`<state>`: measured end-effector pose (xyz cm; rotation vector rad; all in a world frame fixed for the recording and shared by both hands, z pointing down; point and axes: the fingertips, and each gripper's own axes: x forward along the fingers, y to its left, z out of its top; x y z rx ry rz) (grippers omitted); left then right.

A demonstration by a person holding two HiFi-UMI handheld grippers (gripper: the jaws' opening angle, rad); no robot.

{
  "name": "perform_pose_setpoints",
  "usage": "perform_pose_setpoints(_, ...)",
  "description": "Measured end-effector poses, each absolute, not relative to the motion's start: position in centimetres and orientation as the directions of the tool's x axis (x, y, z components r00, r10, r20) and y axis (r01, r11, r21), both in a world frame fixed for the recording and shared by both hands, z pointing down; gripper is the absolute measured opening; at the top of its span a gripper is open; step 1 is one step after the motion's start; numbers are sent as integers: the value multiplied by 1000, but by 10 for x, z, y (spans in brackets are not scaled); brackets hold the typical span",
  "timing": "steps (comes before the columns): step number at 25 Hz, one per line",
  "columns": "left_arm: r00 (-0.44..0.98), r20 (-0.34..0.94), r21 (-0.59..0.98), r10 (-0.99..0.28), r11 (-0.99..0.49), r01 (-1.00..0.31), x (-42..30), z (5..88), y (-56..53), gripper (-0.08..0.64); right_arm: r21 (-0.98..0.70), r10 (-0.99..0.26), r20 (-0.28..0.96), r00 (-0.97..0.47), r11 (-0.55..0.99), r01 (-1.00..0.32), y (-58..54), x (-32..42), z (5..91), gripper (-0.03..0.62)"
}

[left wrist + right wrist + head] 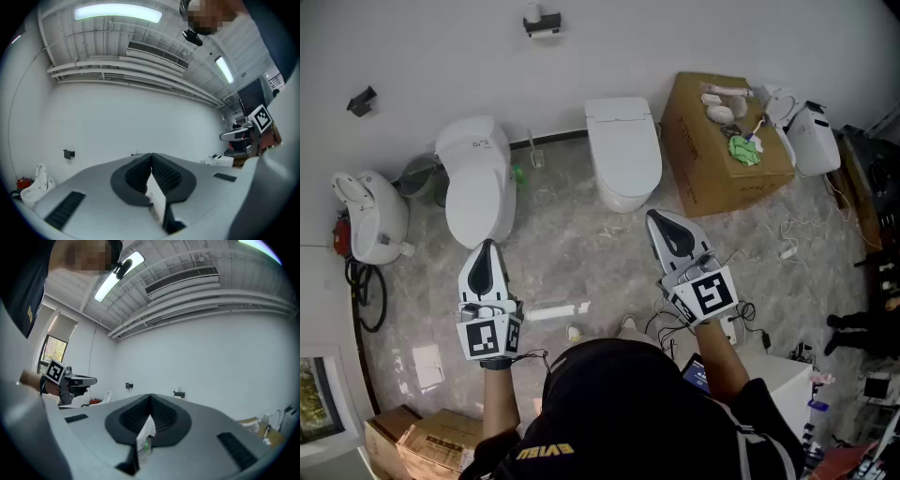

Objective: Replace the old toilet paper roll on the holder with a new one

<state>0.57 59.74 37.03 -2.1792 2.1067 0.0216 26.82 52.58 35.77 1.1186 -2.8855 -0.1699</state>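
Wall-mounted black holder (543, 24) bearing a white roll (532, 13)

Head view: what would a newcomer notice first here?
Two shut, empty grippers are held out level in the foreground, the left gripper and the right gripper. Beyond them stand the left toilet and the middle toilet, with a cardboard box at the right.
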Motion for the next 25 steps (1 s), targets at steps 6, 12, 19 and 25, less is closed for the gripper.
perform_pose_setpoints(6, 48, -79, -61, -996, -43, -997, 6, 372, 604, 12, 90, -677, 21, -736, 735, -673, 535, 268, 368, -6)
perform_pose_setpoints(12, 43, -71, -59, -997, -39, -998, 5, 375, 604, 11, 101, -695, 5, -719, 716, -691, 532, 275, 361, -5)
perform_pose_setpoints(19, 13, -90, -31, -996, -10, -999, -2, 368, 602, 12, 97, -717, 9, -697, 695, -713, 530, 289, 361, -5)
perform_pose_setpoints(25, -16, -90, -36, -996, 19, -999, -28, 373, 605, 83, 93, -750, 5, -662, 659, -746, 521, 284, 360, 68)
